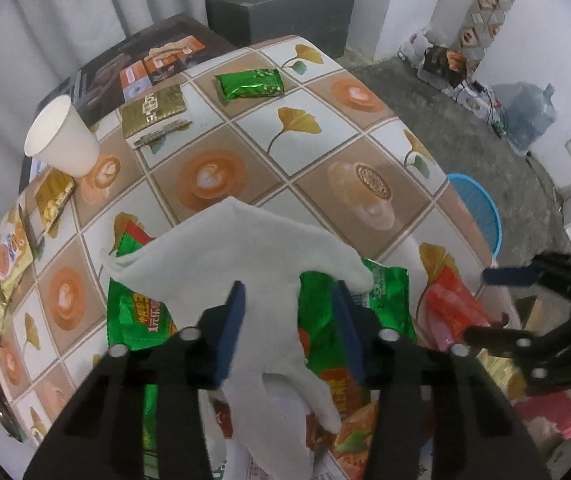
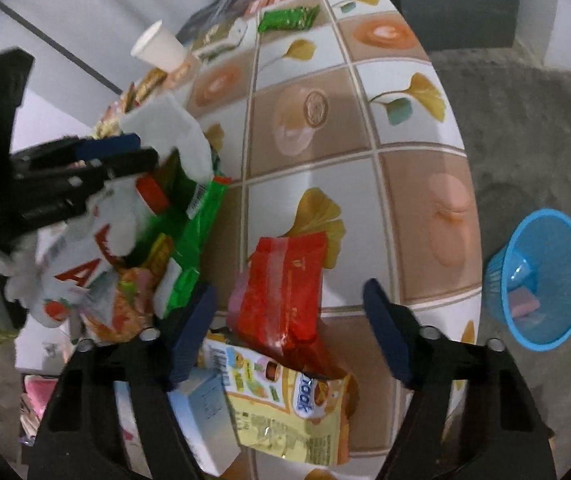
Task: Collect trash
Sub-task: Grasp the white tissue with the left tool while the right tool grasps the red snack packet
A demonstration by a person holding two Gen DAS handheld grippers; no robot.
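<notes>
- left wrist view: camera sits behind the left gripper, looking steeply down along its fingers at the near edge of the table; very close to the white cloth and green wrapper under it.
- fisheye bends the far table edge; grey cabinet and wall show beyond.
- right wrist view: behind the right gripper, also pitched steeply down, close over the red packet and yellow packet.
- shared ground: both see the tablecloth, paper cup, far green packet, blue basket on the floor.
- each view catches the other gripper (left one at the right view's left edge).
</notes>
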